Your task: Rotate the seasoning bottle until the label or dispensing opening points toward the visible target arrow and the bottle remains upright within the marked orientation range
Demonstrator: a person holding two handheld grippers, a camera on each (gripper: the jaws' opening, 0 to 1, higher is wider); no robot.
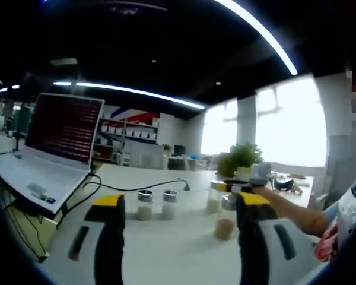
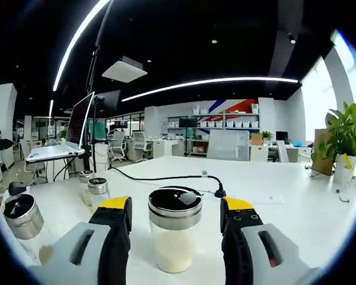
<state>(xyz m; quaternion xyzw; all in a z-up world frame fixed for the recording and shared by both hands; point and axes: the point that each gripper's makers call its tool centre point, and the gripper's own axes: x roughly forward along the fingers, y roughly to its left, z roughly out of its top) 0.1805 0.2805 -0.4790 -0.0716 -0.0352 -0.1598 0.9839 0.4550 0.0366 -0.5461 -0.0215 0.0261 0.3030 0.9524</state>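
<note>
The white counter (image 2: 296, 196) carries an open laptop (image 1: 53, 148) at its far end and a black cable (image 2: 166, 177) across its middle. In the right gripper view a seasoning bottle (image 2: 174, 228) of pale powder stands upright between the jaws of the right gripper (image 2: 174, 221), which stand open beside it, seemingly not touching. The left gripper (image 1: 179, 217) is open and empty, with two small shakers (image 1: 156, 203) beyond it.

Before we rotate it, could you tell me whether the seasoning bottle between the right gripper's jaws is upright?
Upright: the seasoning bottle stands on the table, dark lid level on top, between the right gripper's open jaws.
</note>
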